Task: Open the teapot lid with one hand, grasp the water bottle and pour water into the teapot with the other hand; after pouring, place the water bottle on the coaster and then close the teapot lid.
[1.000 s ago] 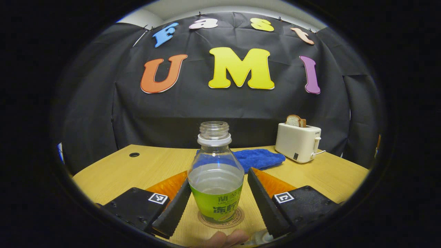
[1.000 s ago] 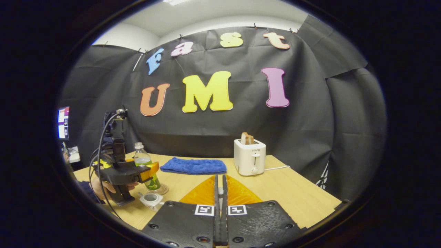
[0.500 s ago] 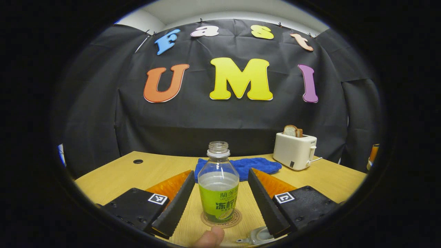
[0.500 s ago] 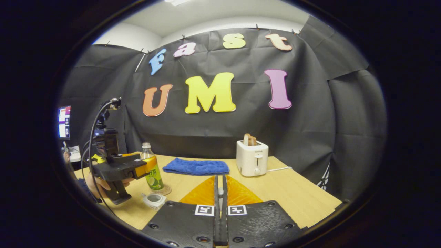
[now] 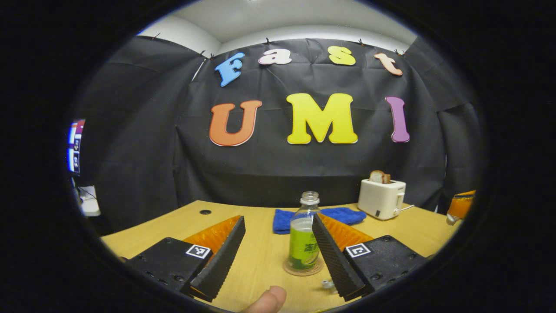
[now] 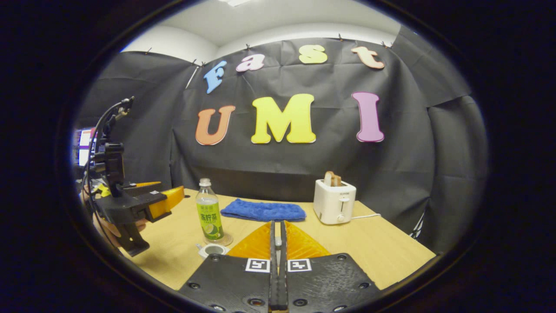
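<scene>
The open water bottle with a green label stands upright on the round coaster. My left gripper is open and back from it, and the bottle shows just inside its right finger, untouched. In the right gripper view the bottle stands clear of the left gripper, which is to its left. The small white teapot sits open in front of the bottle, partly behind my right gripper. That gripper is shut on a small pale piece, seemingly the lid's knob.
On the wooden table a blue cloth lies behind the bottle. A white toaster with bread stands at the back right. A hand holds the left gripper. A thumb shows at the bottom.
My left gripper, open all along, has drawn back and to the left from the bottle. The bottle stays on the coaster. The right gripper stays shut and has barely shifted.
</scene>
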`<state>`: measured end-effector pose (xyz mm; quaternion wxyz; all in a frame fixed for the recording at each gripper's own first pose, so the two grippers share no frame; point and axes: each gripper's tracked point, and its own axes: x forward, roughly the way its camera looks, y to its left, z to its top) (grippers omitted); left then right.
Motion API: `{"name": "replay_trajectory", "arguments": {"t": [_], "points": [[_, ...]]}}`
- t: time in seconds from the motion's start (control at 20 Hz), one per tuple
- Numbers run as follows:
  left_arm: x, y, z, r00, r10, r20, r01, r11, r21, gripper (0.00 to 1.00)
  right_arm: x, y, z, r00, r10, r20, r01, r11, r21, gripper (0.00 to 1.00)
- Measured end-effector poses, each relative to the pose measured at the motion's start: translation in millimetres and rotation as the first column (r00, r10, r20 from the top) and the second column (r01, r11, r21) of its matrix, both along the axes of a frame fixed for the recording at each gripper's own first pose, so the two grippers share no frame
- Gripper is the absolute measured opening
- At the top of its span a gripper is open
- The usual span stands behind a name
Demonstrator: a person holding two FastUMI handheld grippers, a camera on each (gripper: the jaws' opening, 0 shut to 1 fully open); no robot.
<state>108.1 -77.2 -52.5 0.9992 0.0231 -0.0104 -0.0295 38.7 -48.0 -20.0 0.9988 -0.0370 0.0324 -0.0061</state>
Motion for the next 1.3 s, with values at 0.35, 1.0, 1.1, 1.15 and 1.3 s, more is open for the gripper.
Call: {"name": "replay_trajectory", "arguments": {"t": [0.35, 1.0, 1.1, 1.15, 1.3], "points": [[-46, 40, 0, 0.999, 0.054, -0.007, -0.054, 0.998, -0.019, 0.97, 19, 56, -33, 0.986, 0.156, -0.052, -0.152, 0.985, 0.076, 0.00], [-80, 69, 0, 0.997, 0.029, -0.078, -0.033, 0.998, -0.056, 0.96, 76, 119, -59, 0.973, 0.231, 0.004, -0.229, 0.962, 0.152, 0.00], [-81, 78, 3, 0.995, 0.033, -0.089, -0.040, 0.996, -0.082, 0.97, 80, 122, -73, 0.975, 0.223, -0.019, -0.218, 0.966, 0.136, 0.00], [-80, 84, 5, 0.995, 0.042, -0.087, -0.050, 0.995, -0.089, 0.97, 82, 123, -79, 0.974, 0.223, -0.031, -0.217, 0.967, 0.131, 0.00], [-80, 91, 5, 0.995, 0.044, -0.091, -0.053, 0.994, -0.093, 0.97, 87, 126, -98, 0.976, 0.211, -0.062, -0.202, 0.971, 0.125, 0.00]]}}
